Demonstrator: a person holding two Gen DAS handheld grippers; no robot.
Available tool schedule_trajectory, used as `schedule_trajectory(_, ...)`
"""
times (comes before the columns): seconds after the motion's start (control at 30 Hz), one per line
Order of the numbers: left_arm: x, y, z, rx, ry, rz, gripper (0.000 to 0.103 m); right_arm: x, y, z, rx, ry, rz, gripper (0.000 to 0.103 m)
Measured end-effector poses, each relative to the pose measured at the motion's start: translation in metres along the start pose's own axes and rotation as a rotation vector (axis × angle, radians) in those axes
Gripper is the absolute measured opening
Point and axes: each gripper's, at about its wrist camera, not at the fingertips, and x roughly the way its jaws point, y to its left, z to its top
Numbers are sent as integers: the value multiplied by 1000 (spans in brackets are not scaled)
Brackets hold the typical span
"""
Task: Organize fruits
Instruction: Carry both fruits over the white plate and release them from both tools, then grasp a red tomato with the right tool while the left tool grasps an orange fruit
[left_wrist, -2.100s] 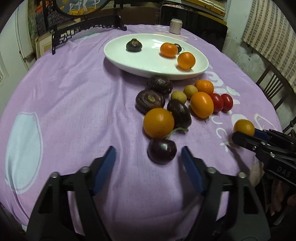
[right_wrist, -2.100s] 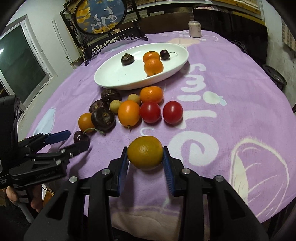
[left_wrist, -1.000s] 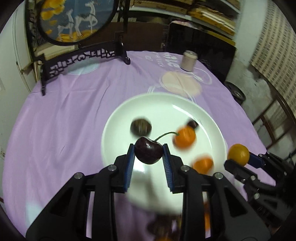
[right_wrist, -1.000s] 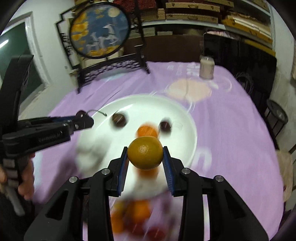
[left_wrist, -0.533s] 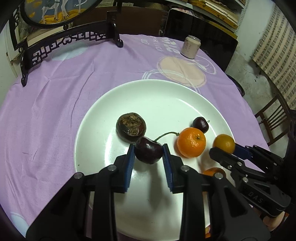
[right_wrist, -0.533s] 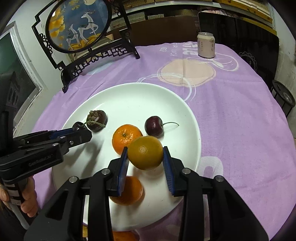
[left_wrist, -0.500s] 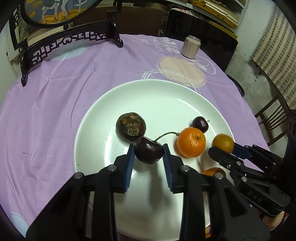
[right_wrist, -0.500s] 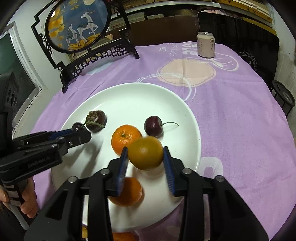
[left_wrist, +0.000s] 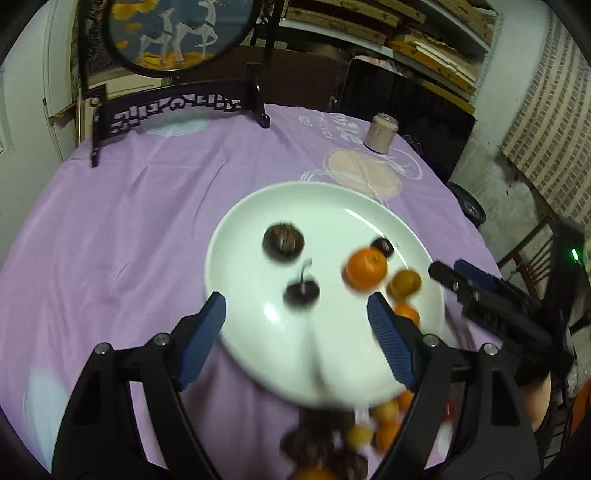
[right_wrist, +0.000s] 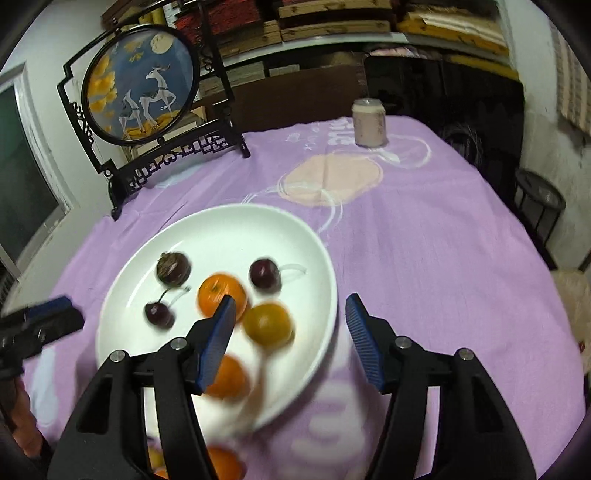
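A white plate (left_wrist: 325, 206) (right_wrist: 258, 221) sits on the purple tablecloth. On it lie a dark stemmed cherry (left_wrist: 301, 291) (right_wrist: 159, 314), a yellow-orange fruit (left_wrist: 404, 283) (right_wrist: 267, 323), two oranges (left_wrist: 365, 267) (right_wrist: 221, 295), a second cherry (right_wrist: 264, 273) and a dark brown fruit (left_wrist: 283, 240) (right_wrist: 173, 268). My left gripper (left_wrist: 295, 332) is open and empty above the plate's near side. My right gripper (right_wrist: 290, 338) is open and empty above the plate's right edge. Each gripper also shows in the other's view.
Several more fruits (left_wrist: 369, 432) lie blurred on the cloth in front of the plate. A can (left_wrist: 380, 133) (right_wrist: 369, 122) stands at the far side. A round framed deer picture on a black stand (left_wrist: 177, 33) (right_wrist: 144, 85) stands at the back left.
Both grippers opened. The left one let the cherry go and the right one let the yellow-orange fruit go; both fruits now lie on the plate. Both grippers have drawn back.
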Motion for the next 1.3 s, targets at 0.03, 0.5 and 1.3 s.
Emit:
schedule_trajectory(0.03,-8,1,-8,11,-1,1,81,-8,4,-7,-7,10,0,62)
schedule_trajectory(0.5,-56,27,-131,102,81,-14,81,-81,19,-127,-66,148,-107,65)
schedule_trajectory(1.3,-33,2,-144,162,128,-24,82,-77,27,-131,-115,120,-60,29)
